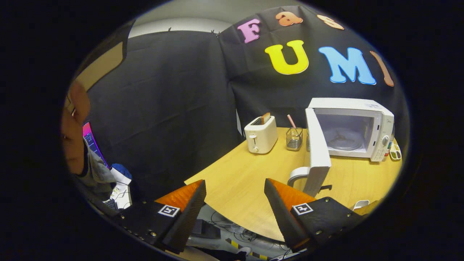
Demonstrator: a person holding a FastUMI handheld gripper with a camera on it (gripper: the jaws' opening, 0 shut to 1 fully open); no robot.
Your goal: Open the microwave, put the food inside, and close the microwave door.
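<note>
A white microwave [357,127] stands at the back right of the wooden table [239,181]. Its door [317,152] is swung wide open toward me, with a white handle [297,175] on the near edge. The cavity shows a bare glass turntable [342,139]. My gripper [235,188] hovers over the table's near left edge, well short of the door. Its two orange-and-black fingers [186,203] stand apart with nothing between them. A white edge with something tan [364,206] peeks out behind the right finger; I cannot tell what it is.
A white toaster [260,135] with a slice of bread in it stands left of the microwave. A wire holder [294,138] with a pink stick sits between them. A person [78,137] is off the table to the left, by a lit screen [92,141]. Cables lie on the floor below.
</note>
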